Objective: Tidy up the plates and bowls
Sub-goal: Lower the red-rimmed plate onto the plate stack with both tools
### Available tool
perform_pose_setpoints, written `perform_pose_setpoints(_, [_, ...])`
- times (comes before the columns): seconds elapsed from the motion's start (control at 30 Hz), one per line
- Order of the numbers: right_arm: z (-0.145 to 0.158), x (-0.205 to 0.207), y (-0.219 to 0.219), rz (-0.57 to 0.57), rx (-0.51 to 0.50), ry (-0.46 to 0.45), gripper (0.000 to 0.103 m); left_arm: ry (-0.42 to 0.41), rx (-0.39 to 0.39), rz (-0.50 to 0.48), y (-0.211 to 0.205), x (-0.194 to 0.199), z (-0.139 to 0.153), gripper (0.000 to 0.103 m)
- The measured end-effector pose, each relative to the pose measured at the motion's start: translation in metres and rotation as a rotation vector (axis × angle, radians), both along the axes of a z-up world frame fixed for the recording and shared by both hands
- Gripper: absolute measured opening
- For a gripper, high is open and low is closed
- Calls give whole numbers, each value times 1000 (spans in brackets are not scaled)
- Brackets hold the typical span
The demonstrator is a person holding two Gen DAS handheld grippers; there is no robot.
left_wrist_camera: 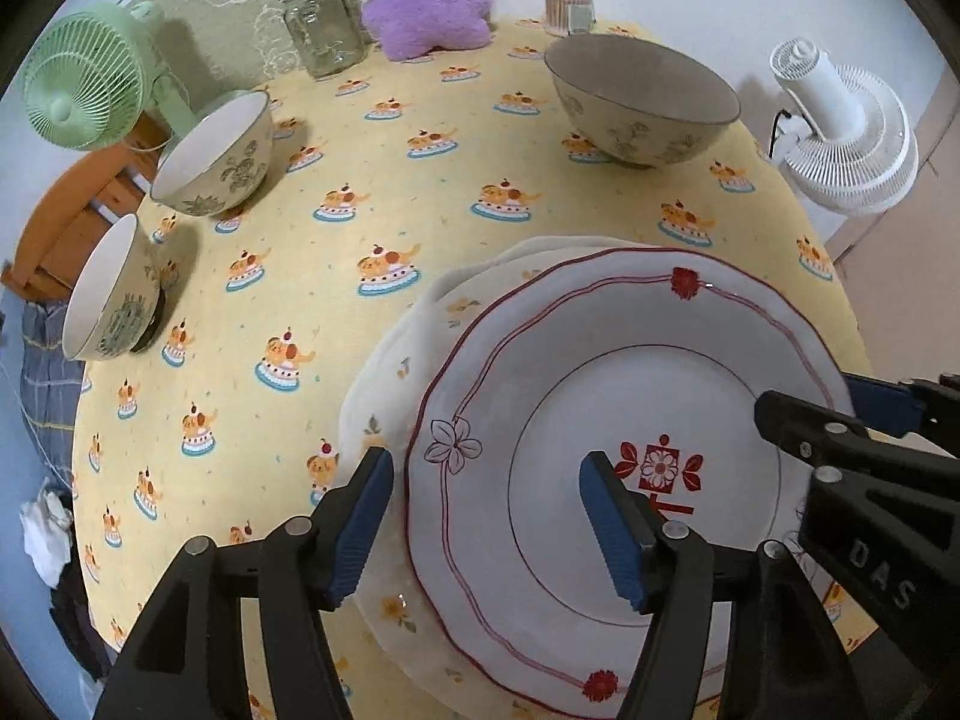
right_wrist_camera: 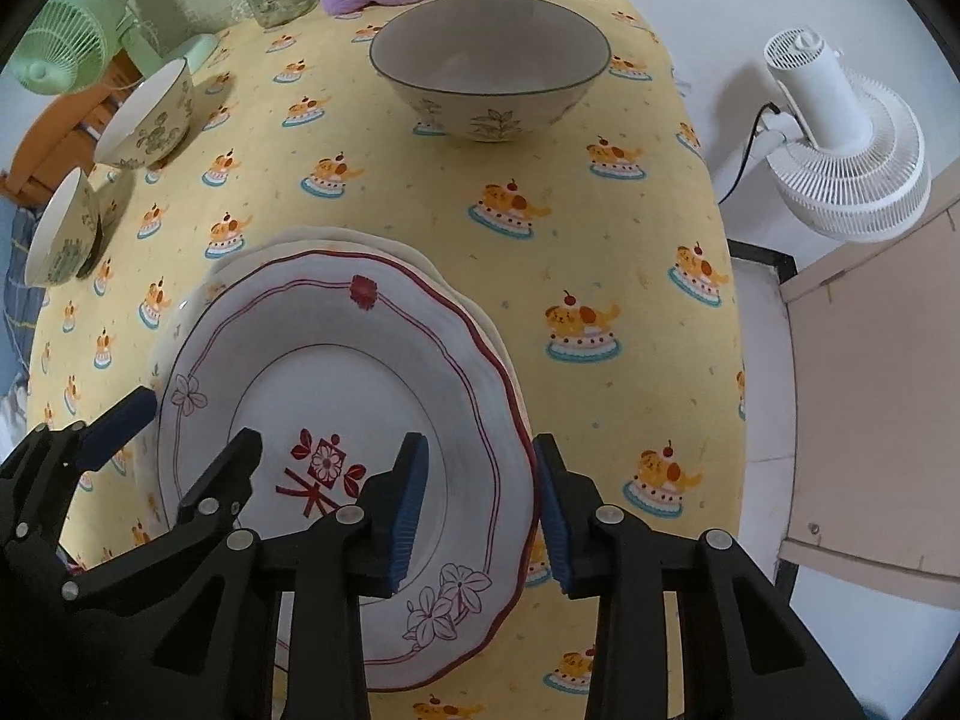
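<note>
1. Left wrist view: the left gripper stands open astride the left rim of the red-trimmed plate, pads clear of it. That plate lies on a cream plate on the yellow tablecloth. Two small bowls sit far left, and a wide bowl sits beyond.
2. Right wrist view: the right gripper straddles the same plate's right rim, jaws narrower; whether the pads press it cannot be told.
</note>
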State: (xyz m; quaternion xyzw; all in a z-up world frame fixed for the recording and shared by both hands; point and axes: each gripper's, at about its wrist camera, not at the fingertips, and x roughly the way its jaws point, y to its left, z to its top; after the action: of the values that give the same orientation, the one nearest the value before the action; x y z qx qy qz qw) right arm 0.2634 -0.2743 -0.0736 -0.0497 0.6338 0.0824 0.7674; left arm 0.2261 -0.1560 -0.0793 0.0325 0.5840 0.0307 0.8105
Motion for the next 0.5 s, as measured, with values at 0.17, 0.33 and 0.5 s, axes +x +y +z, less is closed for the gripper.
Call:
perform_pose_setpoints(0.17, [0, 3, 19, 59, 13, -4, 38, -2, 2, 5, 5, -2, 3, 70])
perform_pose_setpoints(0.33, [-1, 4, 27, 78, -24, -25, 37, -6, -16, 12, 8, -3, 3, 70])
perform_pose_setpoints(0.5, [-1, 3, 25, 76, -43, -17, 38, -14, -45, 14, 7, -6, 5, 71])
